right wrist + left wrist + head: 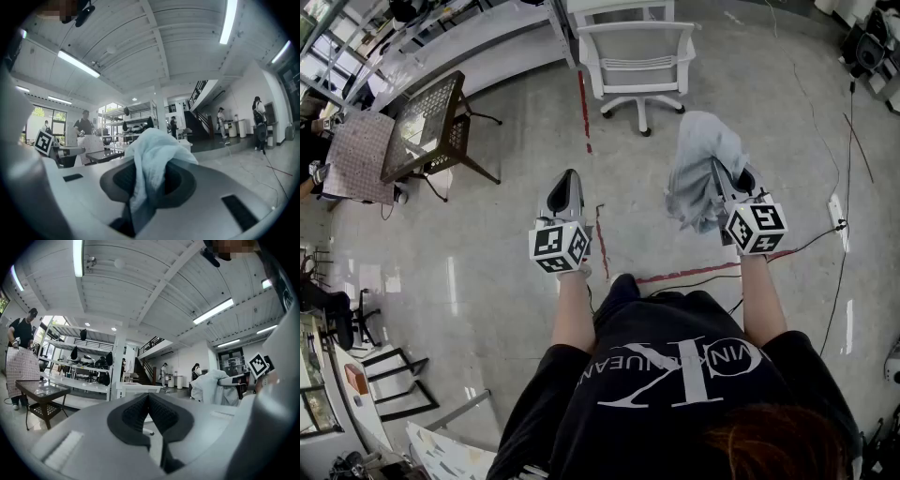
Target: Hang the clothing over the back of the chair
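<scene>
Right gripper (145,178) pinches the pale clothing (696,164) — bunched up, well short of the white chair (636,61), open floor (525,141) between. Left gripper (566,180) alongside — jaws pressed together, empty.

A: Bright and even, lit from ceiling strips (78,258) high above the left gripper (148,397).
B: Daylight as well, through windows (36,114) far left of the right gripper (149,171).
A: Pale streaks of glare on the floor (450,281) to the left gripper's left; faint, soft shadows only.
B: Strong fisheye bending in both gripper views, black at the corners.
A: A little soft up close: gripper bodies and the clothing (150,150) between the right jaws. Sharper farther off.
</scene>
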### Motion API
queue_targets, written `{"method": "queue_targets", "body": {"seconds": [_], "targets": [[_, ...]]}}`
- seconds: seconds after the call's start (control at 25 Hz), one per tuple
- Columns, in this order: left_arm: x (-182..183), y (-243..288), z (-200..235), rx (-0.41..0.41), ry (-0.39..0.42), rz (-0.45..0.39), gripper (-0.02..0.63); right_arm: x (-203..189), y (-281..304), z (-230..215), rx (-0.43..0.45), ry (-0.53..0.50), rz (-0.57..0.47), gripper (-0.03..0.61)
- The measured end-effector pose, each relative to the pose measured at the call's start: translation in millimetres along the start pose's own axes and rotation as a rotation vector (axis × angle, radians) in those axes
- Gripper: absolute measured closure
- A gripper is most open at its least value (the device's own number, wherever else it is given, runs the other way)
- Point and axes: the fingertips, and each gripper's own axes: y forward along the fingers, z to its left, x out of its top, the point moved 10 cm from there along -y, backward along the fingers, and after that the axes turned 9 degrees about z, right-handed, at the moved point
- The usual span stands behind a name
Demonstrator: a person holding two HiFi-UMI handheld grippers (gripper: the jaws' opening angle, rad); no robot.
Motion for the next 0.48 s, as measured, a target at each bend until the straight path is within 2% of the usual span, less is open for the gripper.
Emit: {"method": "queue_targets", "body": {"seconds": [0.48], "targets": [[0.4, 2.8, -16.2, -0.012, 0.012, -0.010, 0.603, -7.5, -15.3, -8.3, -0.022, 0.005, -0.008, 0.485]]}}
